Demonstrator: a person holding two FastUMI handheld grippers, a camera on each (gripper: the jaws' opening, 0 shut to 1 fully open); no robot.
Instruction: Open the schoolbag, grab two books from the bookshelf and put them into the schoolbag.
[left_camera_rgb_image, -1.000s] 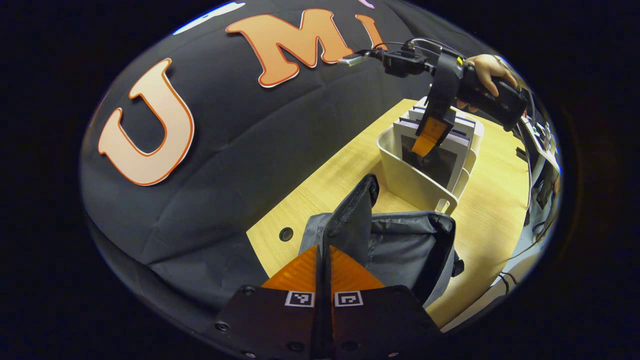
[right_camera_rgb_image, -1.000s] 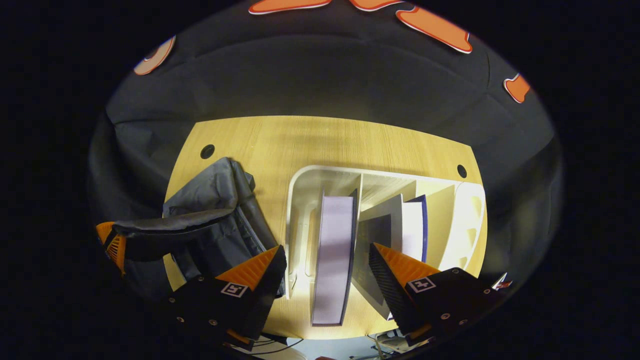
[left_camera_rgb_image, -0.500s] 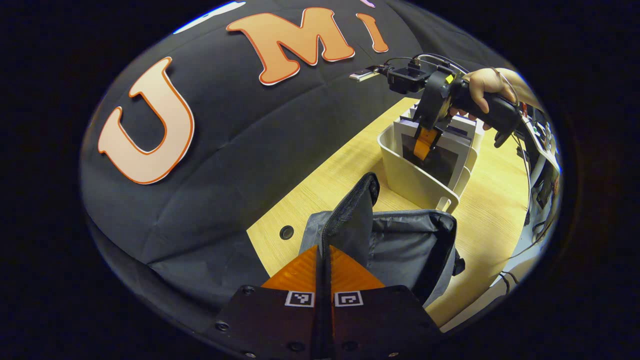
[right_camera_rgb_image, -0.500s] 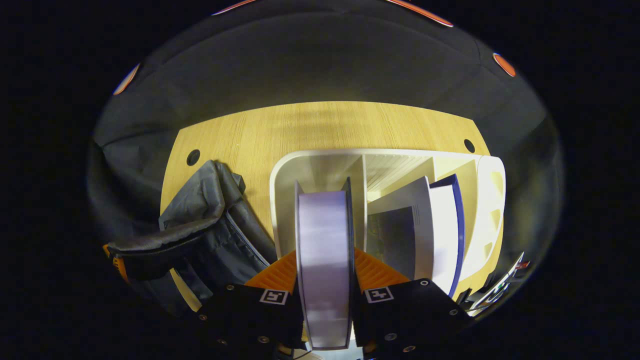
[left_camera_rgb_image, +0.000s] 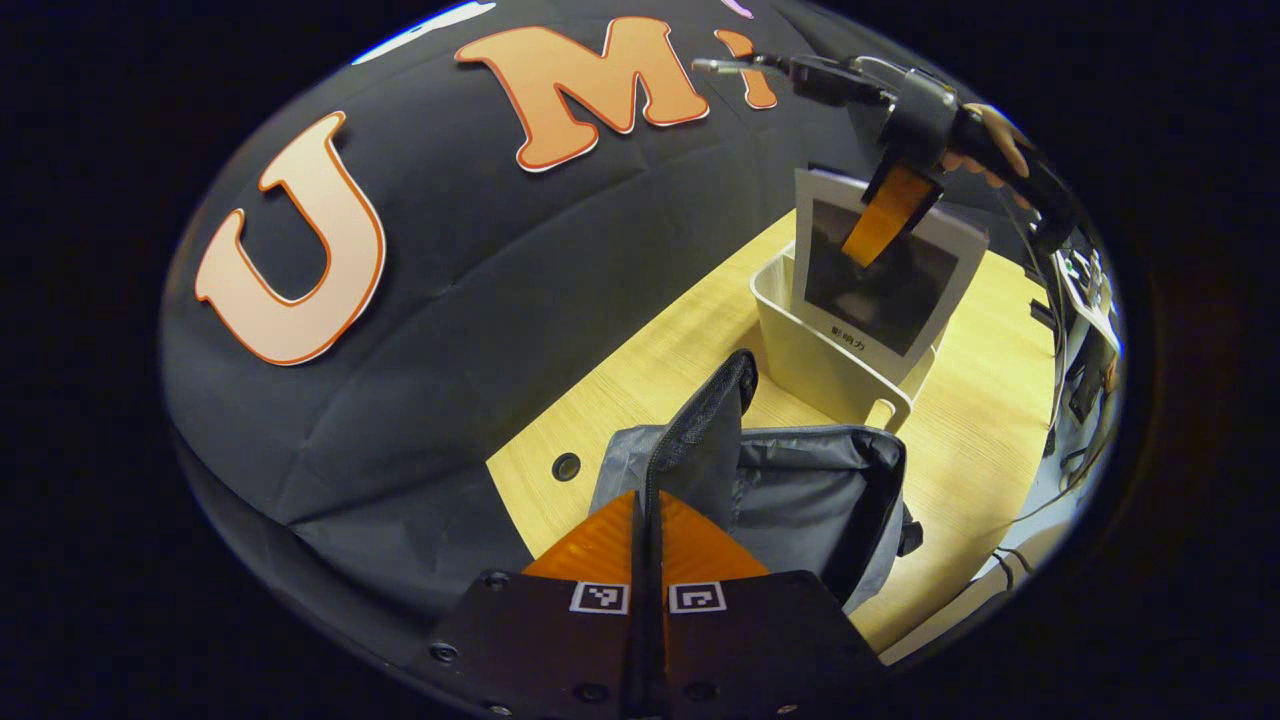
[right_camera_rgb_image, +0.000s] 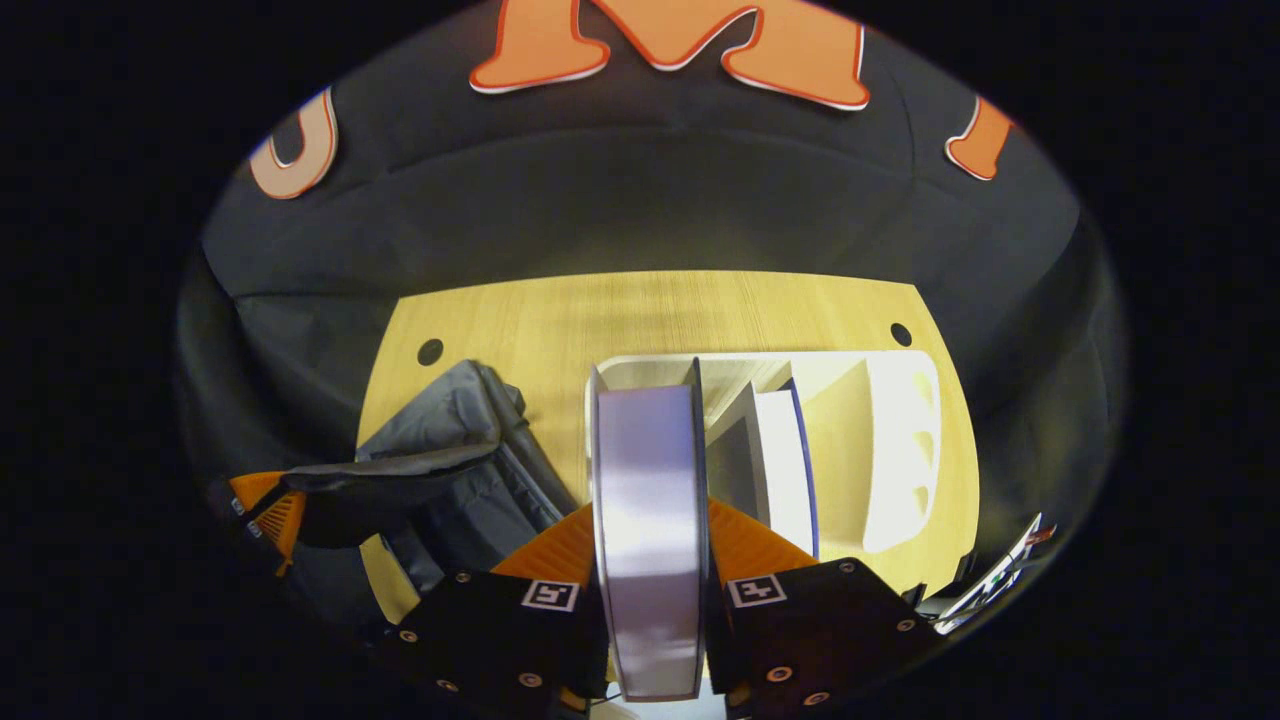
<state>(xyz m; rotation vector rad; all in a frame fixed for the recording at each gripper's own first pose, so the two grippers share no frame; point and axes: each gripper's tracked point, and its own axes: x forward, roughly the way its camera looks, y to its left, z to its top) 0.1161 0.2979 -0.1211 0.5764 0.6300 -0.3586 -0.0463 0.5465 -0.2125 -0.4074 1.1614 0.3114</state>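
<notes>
A: Right gripper (right_camera_rgb_image: 650, 545)?
B: Clamped on a book (right_camera_rgb_image: 648, 520), both fingers pressing its covers. Left gripper view shows that book's cover face, lifted partly above the white shelf (left_camera_rgb_image: 815, 355); right gripper view gives just its page edge.
A: Other books?
B: One more leaning in the shelf (right_camera_rgb_image: 782, 465), seen in right gripper view.
A: Left gripper (left_camera_rgb_image: 648, 530)?
B: Closed tight on the bag (left_camera_rgb_image: 800, 500) flap (left_camera_rgb_image: 705, 440), holding it up. Bag sits open on the table (left_camera_rgb_image: 660, 350), just beside the shelf.
</notes>
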